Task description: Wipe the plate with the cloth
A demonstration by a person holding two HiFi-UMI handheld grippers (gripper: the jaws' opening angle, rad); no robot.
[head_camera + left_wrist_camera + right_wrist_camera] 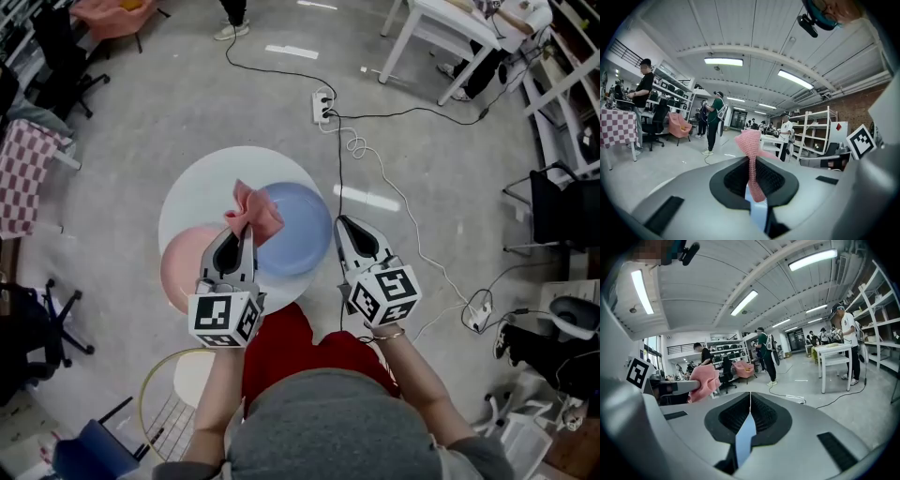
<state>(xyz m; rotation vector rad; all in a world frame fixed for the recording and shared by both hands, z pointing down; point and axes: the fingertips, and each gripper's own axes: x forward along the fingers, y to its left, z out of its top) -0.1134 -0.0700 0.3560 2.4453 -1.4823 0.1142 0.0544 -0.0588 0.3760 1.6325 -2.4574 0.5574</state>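
A round white table (pixel 197 192) carries a blue plate (pixel 298 234) and, to its left, a pink plate (pixel 180 267). My left gripper (pixel 246 228) is shut on a pink cloth (pixel 255 211) and holds it up over the blue plate's left edge. In the left gripper view the cloth (pixel 751 145) stands up from between the closed jaws of my left gripper (pixel 752 174). My right gripper (pixel 341 222) hovers just off the blue plate's right edge, shut with nothing in it. In the right gripper view its jaws (pixel 750 401) meet in a thin line, and the cloth (pixel 704 380) shows at the left.
A power strip (pixel 322 105) with black and white cables (pixel 375 164) lies on the floor beyond the table. A white desk (pixel 450 28) stands at the back right, a black chair (pixel 562 202) at the right and a checkered table (pixel 23 173) at the left. Near my left leg is a wire basket (pixel 178 398).
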